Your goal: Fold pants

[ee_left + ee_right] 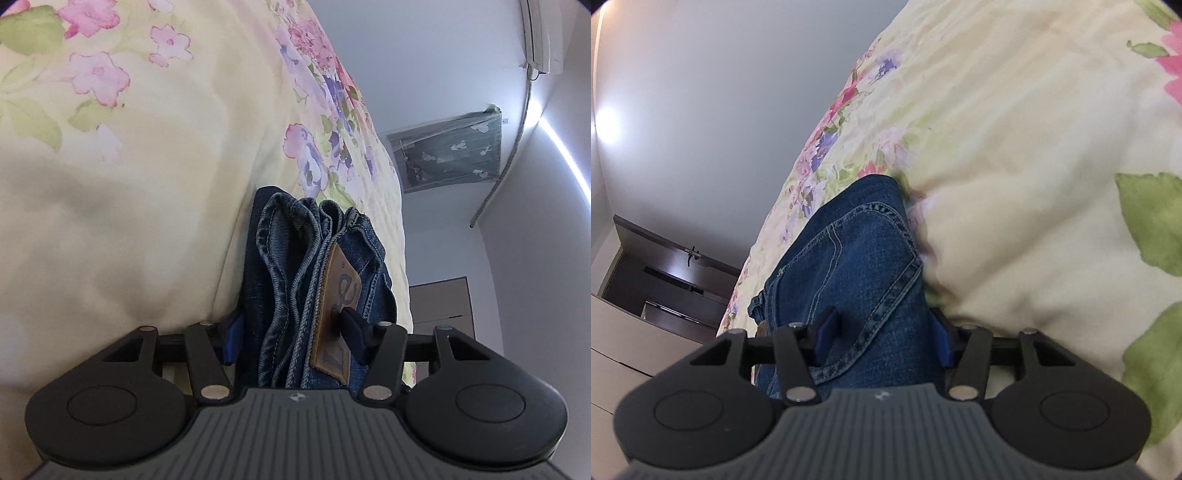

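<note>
Left gripper (291, 332) clamped on stacked waistband layers of dark blue denim pants (314, 280), tan patch at 6 o'clock. Right gripper (882, 332) pinches pocket-side bundle. Pants against floral cream bedspread (129, 184). Judgement: heavy, thick, grippy; hold seams.

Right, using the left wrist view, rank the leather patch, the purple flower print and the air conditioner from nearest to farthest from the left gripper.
1. Leather patch, on the jeans between the left gripper fingers.
2. Purple flower print, on the bedspread beyond the jeans.
3. Air conditioner, on the wall, upper right.
</note>
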The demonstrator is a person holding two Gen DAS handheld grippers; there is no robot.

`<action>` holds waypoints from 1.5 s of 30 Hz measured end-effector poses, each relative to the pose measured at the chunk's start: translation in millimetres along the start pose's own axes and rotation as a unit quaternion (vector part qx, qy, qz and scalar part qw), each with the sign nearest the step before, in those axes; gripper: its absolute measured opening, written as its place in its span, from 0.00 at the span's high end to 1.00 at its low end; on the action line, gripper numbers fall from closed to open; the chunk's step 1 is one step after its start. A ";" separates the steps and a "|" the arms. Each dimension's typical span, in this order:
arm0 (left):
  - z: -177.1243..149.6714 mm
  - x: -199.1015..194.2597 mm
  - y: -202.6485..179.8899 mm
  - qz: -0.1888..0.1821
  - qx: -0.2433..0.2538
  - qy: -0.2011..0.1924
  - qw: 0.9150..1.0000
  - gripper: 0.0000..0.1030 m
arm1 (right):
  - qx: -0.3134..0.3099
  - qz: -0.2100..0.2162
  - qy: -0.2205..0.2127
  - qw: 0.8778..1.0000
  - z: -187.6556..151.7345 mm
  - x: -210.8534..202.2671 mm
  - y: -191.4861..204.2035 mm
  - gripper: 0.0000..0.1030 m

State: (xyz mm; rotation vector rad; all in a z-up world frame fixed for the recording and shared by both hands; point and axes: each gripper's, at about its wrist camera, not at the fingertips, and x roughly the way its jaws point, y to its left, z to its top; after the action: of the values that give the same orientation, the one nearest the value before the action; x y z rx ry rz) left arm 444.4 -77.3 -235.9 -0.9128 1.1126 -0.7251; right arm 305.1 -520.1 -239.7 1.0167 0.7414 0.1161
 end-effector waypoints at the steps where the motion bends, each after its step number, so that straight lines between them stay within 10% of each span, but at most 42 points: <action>1: 0.0 -0.3 0.4 -0.003 0.000 0.001 1.000 0.47 | 0.001 0.003 -0.001 1.000 0.7 2.3 -1.2 0.56; 15: -9.6 -36.1 -72.1 0.064 0.104 -0.009 0.992 0.69 | -0.076 -0.014 -0.003 0.997 0.3 -25.6 61.7 0.82; 26: -0.4 -175.2 -116.2 0.142 0.143 -0.017 0.979 0.69 | -0.081 0.043 0.022 0.996 -66.9 -30.5 156.6 0.82; 45: 16.9 -392.2 -8.0 0.212 0.086 -0.092 0.969 0.69 | -0.090 0.117 0.123 0.981 -227.5 114.9 285.7 0.83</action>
State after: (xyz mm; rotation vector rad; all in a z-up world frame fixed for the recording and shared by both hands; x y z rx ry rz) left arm 345.2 259.0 -59.4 -0.5542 1.0160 -0.3672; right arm 321.9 -151.3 -138.3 0.9219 0.8169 0.5107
